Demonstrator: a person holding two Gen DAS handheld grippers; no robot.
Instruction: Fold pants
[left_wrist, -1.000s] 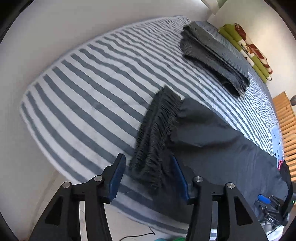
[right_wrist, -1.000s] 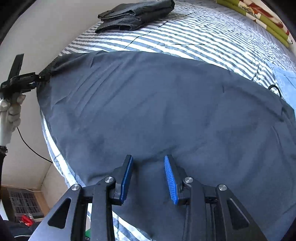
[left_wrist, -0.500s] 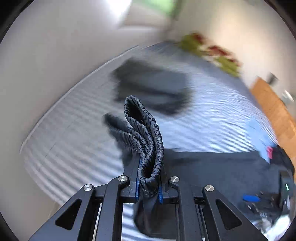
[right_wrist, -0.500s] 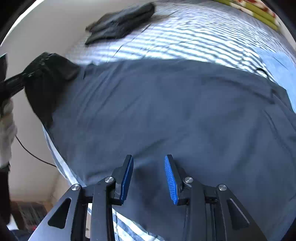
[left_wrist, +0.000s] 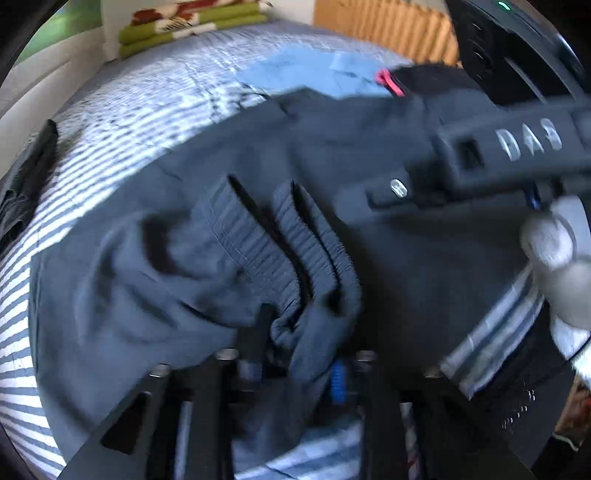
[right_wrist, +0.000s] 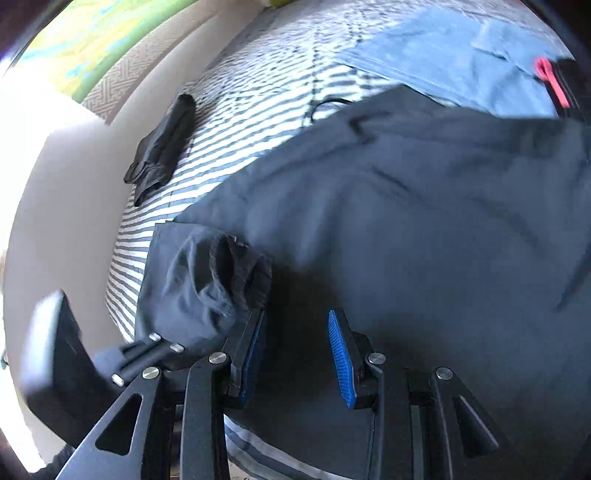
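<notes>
Dark grey pants (right_wrist: 424, 221) lie spread on the striped bed (right_wrist: 258, 92). One ribbed elastic end (left_wrist: 295, 240) is doubled back over the rest of the pants (left_wrist: 424, 277) and shows as a slumped bunch (right_wrist: 236, 273). My left gripper (left_wrist: 295, 362) is partly open, and that bunched end still lies between its fingers. My right gripper (right_wrist: 295, 350) hovers open just over the pants with nothing between its blue pads (right_wrist: 341, 362). Its black body (left_wrist: 517, 155) and a gloved hand (left_wrist: 561, 266) cross the left wrist view at the right. The picture is blurred.
A folded dark garment (right_wrist: 162, 147) lies near the bed's far left edge. A light blue garment (right_wrist: 461, 55) with a pink loop (right_wrist: 550, 81) lies beyond the pants. Folded green and red bedding (left_wrist: 184, 22) and wooden slats (left_wrist: 388, 29) are at the back.
My left gripper shut on the elastic end, lifted it and carried it over the pants toward my right gripper. Its jaws now stand wider than half a second ago. The right gripper stayed open.
</notes>
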